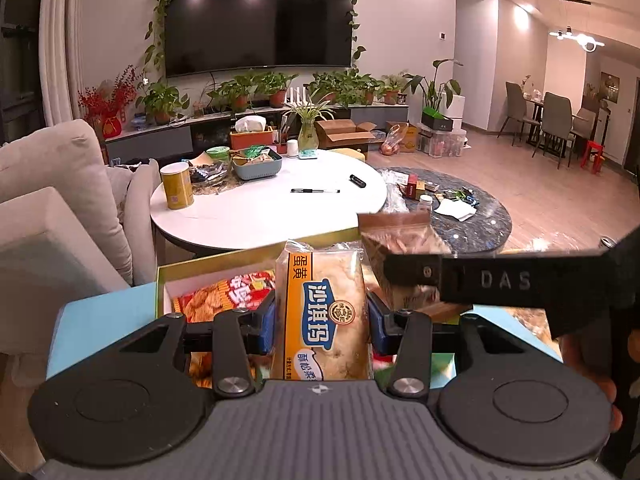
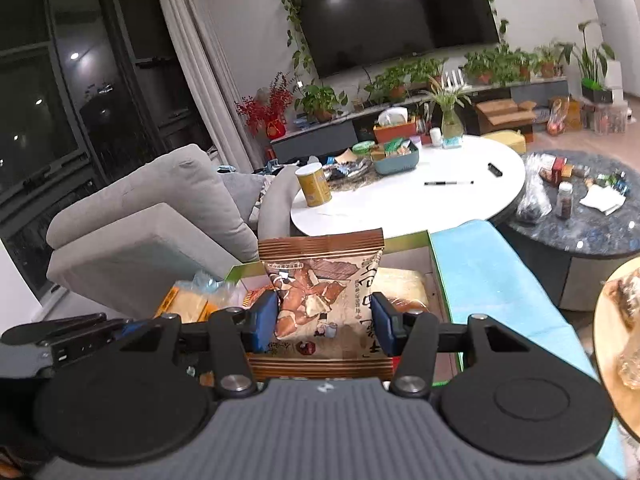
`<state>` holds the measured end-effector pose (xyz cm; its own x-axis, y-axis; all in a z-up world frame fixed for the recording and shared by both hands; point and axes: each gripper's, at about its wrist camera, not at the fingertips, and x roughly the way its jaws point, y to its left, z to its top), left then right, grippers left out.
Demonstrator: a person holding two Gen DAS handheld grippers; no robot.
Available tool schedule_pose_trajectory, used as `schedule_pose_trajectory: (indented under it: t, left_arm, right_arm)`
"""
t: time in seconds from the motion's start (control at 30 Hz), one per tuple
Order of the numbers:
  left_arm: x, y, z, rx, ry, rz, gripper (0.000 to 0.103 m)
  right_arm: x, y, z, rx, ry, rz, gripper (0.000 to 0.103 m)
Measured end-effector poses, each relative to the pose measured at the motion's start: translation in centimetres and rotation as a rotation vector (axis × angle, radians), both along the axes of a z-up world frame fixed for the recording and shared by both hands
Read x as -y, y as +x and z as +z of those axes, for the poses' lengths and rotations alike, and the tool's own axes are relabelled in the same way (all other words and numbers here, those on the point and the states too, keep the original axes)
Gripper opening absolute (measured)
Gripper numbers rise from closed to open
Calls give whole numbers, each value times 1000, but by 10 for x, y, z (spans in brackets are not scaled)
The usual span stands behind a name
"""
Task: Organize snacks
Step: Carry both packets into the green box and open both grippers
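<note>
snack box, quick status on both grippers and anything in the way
Left gripper shut on yellow pastry packet. Right gripper shut on brown snack packet. Both above open snack box. Nothing blocking.

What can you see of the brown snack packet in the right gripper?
The brown crinkle-edged foil snack packet stands upright between the right gripper's blue pads, which press its sides. Printed pastry pieces and dark characters cover its front; the striped top seal is intact. It is above the open green-rimmed box.

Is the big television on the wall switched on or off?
Off. The television has a dark screen with no picture; only reflections of the ceiling lights show on it, in both wrist views.
</note>
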<state>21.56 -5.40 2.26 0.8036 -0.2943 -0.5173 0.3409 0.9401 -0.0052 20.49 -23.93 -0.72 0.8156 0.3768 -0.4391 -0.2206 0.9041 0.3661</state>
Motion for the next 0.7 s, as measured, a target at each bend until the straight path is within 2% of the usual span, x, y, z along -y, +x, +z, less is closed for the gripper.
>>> schedule_pose_trajectory:
  t: [0.33,0.6,0.7]
  left_arm:
    - [7,41,-21,-34,16,12,41]
    - [16,54,-29,-58,24,3,41]
    - [22,56,-30,-56,25,-9,41]
  right_arm:
    - [20,34,-22,-65,116,18,76]
    - [26,33,-28,-75,141,-23,76]
    - [25,29,-26,-60,119,-27,76]
